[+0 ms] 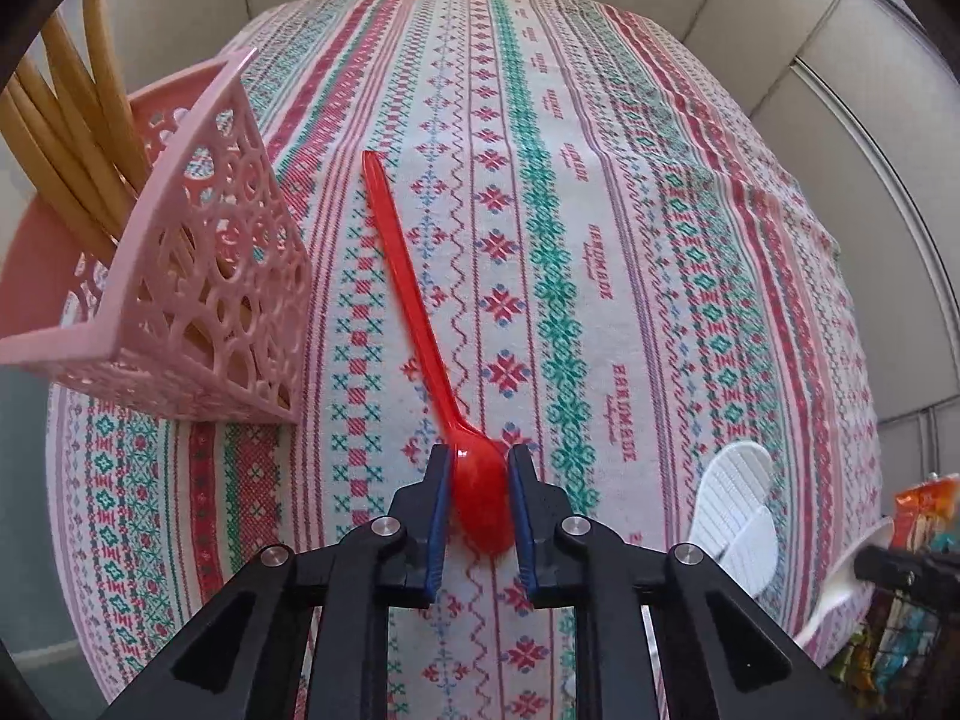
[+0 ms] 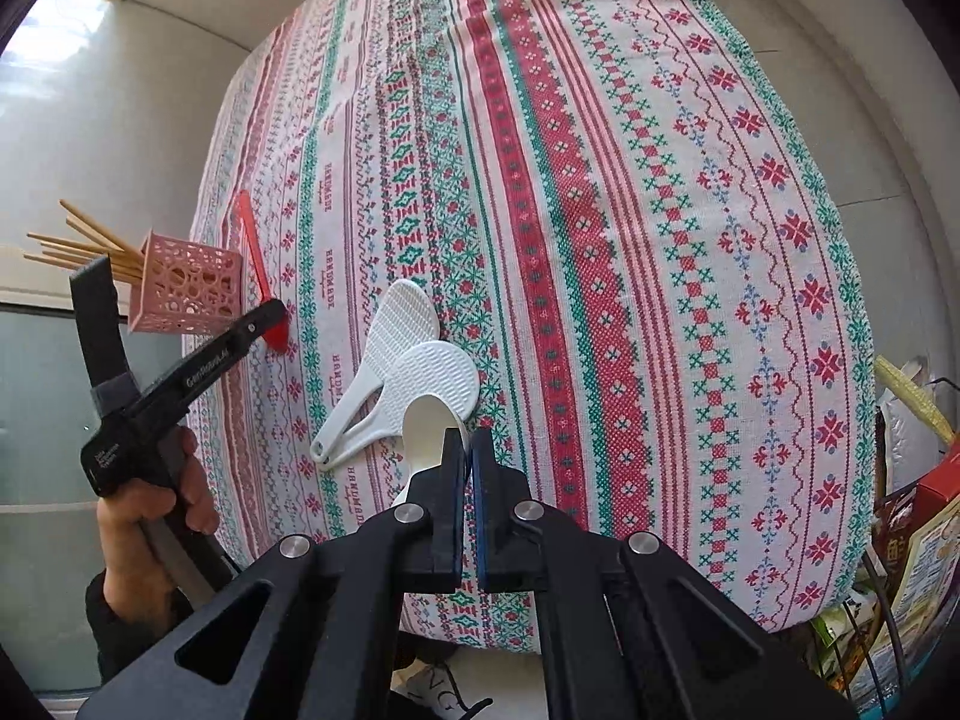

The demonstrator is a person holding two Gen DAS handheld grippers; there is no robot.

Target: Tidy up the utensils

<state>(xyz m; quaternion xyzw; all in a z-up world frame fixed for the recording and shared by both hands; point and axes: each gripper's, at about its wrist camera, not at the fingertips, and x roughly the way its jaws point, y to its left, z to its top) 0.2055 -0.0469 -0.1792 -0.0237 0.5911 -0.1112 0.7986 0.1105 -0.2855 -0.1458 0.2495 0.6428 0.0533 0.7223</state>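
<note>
The left tool (image 1: 480, 468) is clamped narrow on the bowl of the red spoon (image 1: 414, 324), which lies on the worktop (image 1: 660, 240) beside the pink basket (image 1: 204, 276) near its left edge. The right tool (image 2: 468, 450) is fully closed on a white spoon (image 2: 426, 420). Chopsticks (image 1: 60, 138) already stand in the basket; both spoons and two white paddles (image 2: 414, 366) remain unsorted.

Shown: a cross-stitch-patterned tablecloth (image 2: 600, 252) in red, green and white stripes, draped over the table edge, pale tiled floor (image 1: 720, 6) beyond it, and, at the right margin, a wire basket (image 2: 888, 630) crowded with printed snack packets (image 1: 918, 510) and boxes (image 2: 936, 546).
</note>
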